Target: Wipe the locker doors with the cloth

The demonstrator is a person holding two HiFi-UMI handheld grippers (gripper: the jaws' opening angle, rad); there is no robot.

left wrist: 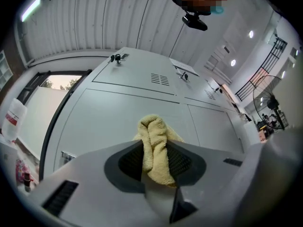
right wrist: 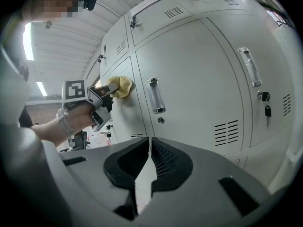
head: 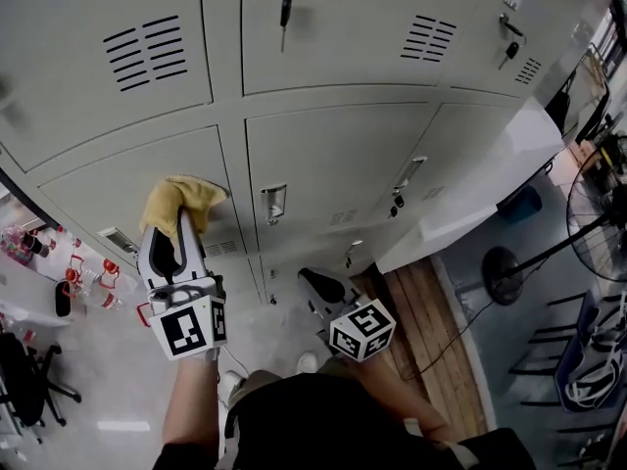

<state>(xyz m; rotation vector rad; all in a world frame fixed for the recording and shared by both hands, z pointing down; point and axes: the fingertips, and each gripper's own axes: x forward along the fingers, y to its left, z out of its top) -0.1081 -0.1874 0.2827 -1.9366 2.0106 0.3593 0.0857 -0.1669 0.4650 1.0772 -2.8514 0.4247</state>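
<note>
A yellow cloth (head: pixel 182 198) is bunched against a grey locker door (head: pixel 108 189) at the lower left of the locker bank. My left gripper (head: pixel 182 225) is shut on the cloth and holds it to the door. In the left gripper view the cloth (left wrist: pixel 153 148) fills the gap between the jaws, with the door (left wrist: pixel 109 117) right behind it. The right gripper view shows the cloth (right wrist: pixel 121 85) touching the door, just left of the handle door (right wrist: pixel 199 79). My right gripper (head: pixel 315 284) hangs low in front of the lockers, jaws together with nothing between them (right wrist: pixel 149 148).
Keys hang in the upper locks (head: pixel 285 10) (head: pixel 509 51). A recessed handle (head: pixel 274 204) sits on the middle door. A wooden platform (head: pixel 421 311) and a standing fan (head: pixel 593 213) are at the right. Bottles (head: pixel 73 277) and an office chair (head: pixel 24 380) are at the left.
</note>
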